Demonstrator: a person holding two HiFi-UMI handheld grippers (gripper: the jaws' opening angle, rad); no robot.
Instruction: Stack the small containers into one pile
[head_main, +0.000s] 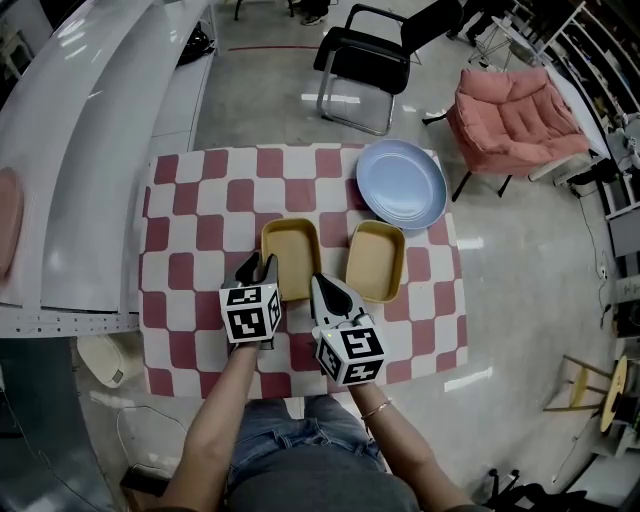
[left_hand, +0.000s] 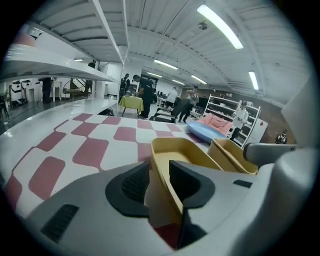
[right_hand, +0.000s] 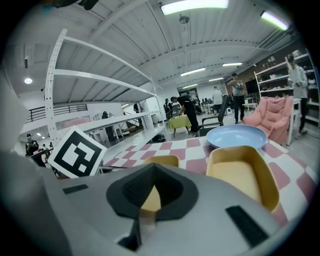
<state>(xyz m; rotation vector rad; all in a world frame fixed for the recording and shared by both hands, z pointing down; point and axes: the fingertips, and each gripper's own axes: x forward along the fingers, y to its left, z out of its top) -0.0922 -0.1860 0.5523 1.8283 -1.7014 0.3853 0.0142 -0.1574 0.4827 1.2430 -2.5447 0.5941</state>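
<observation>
Two small yellow containers sit side by side on the red-and-white checked cloth (head_main: 200, 240): the left container (head_main: 291, 258) (left_hand: 186, 150) and the right container (head_main: 376, 262) (right_hand: 243, 177). My left gripper (head_main: 257, 266) (left_hand: 159, 170) is open and straddles the left container's near left wall, one jaw outside and one inside. My right gripper (head_main: 318, 284) (right_hand: 154, 167) is shut on nothing, with its tips meeting. It hovers at the near edge of the gap between the two containers. The left container (right_hand: 161, 161) shows just beyond its tips.
A light blue plate (head_main: 401, 185) (right_hand: 237, 136) lies behind the right container at the table's far right corner. A black chair (head_main: 372, 55) and a pink armchair (head_main: 515, 112) stand beyond the table. White shelving (head_main: 90, 150) runs along the left side.
</observation>
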